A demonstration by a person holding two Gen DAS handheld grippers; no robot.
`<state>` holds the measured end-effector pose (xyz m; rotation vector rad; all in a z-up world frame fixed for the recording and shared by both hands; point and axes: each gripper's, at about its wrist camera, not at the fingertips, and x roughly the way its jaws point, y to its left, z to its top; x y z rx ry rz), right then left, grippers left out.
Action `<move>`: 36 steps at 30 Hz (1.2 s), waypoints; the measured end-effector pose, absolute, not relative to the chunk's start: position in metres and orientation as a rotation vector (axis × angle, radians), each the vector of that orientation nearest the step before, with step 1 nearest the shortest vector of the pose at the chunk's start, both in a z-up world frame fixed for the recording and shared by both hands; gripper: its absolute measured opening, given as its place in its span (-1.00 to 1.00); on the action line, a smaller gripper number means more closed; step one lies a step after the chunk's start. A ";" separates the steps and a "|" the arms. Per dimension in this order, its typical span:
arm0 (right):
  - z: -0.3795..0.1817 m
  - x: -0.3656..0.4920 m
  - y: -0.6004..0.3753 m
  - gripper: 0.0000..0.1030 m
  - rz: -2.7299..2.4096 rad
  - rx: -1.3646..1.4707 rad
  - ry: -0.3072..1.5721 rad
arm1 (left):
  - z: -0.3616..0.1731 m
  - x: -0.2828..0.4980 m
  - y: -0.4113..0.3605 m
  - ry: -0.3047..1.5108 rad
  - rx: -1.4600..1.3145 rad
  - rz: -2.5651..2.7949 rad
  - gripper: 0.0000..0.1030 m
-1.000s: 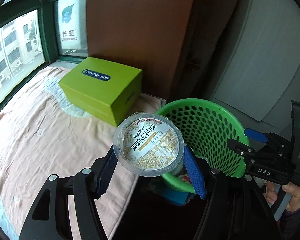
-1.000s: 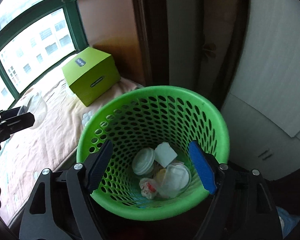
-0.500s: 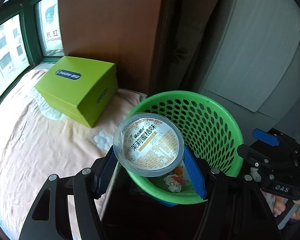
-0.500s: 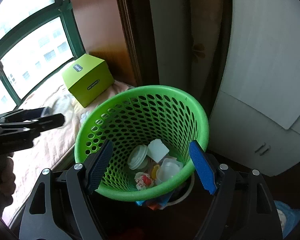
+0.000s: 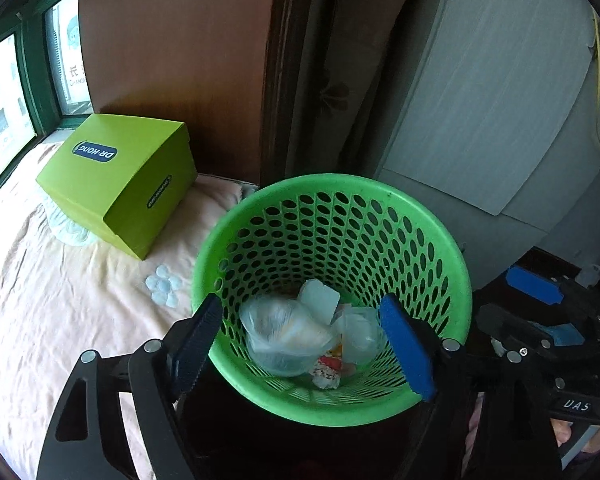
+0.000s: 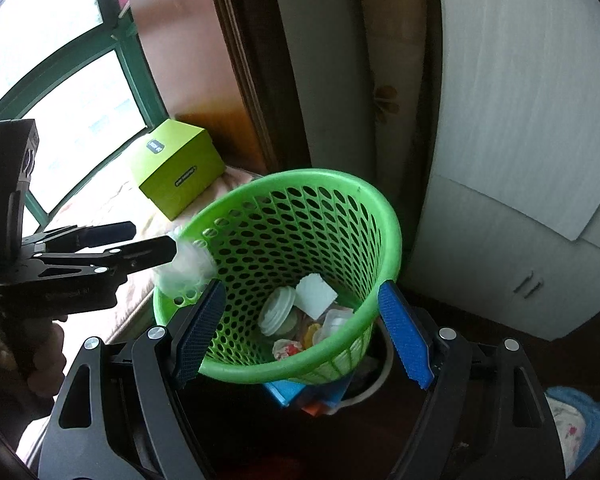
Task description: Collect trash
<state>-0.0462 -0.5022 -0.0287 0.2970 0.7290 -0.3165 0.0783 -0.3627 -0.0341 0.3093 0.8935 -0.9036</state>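
left gripper point(image 5: 300, 344): jaws just been opening, now apart, nothing pressed between the pads
cup point(image 5: 280, 332): clear plastic, blurred, released; in the left view it's over the other trash inside the green basket point(image 5: 456, 280); in the right view it's a blur at the near rim point(image 6: 186, 264) by the left jaw tips
right gripper point(image 6: 300, 332): spread wide, empty, hovering at the basket front
risk: cup clips the rim and bounces out onto the bed point(image 5: 60, 320), since the drop was close to the edge
risk 2: either gripper nudges the light basket and tips it
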 end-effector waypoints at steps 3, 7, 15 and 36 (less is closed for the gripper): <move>-0.031 -0.048 -0.501 0.52 -0.314 0.304 0.732 | -0.035 0.078 -0.361 0.895 0.312 -0.902 0.52; -0.030 -0.050 -0.495 0.52 -0.303 0.306 0.728 | -0.032 0.080 -0.350 0.886 0.315 -0.874 0.53; -0.025 -0.041 -0.471 0.53 -0.254 0.300 0.715 | -0.022 0.089 -0.309 0.859 0.282 -0.771 0.60; -0.003 0.021 -0.371 0.59 -0.079 0.209 0.681 | -0.001 0.106 -0.166 0.793 0.158 -0.513 0.80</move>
